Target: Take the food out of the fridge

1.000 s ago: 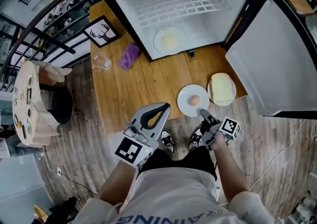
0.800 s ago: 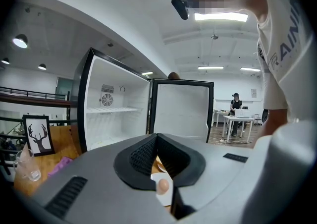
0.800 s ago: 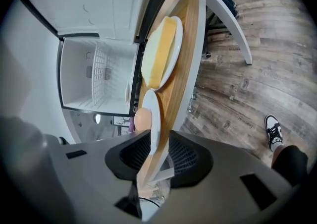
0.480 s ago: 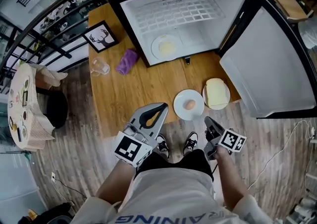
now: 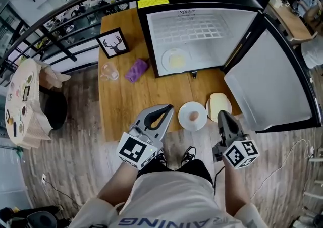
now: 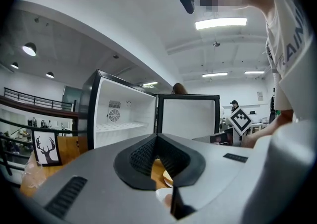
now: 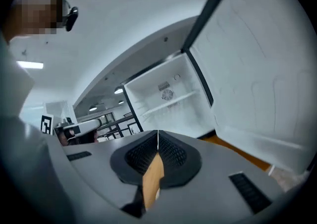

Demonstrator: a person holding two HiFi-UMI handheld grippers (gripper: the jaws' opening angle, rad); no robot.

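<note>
Left hand-held gripper [image 5: 166, 109] closed, empty; right hand-held gripper [image 5: 223, 116] just closed, empty.
Egg plate [image 5: 185, 110] and bread plate [image 5: 208, 110] at front edge of desk [image 5: 126, 101].

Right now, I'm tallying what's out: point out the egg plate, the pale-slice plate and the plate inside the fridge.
Egg plate [image 5: 185, 121]: head view, bare white part left of the egg.
Pale-slice plate [image 5: 208, 108]: head view, its left rim.
Plate inside the fridge [image 5: 165, 60]: head view, its left rim.
</note>
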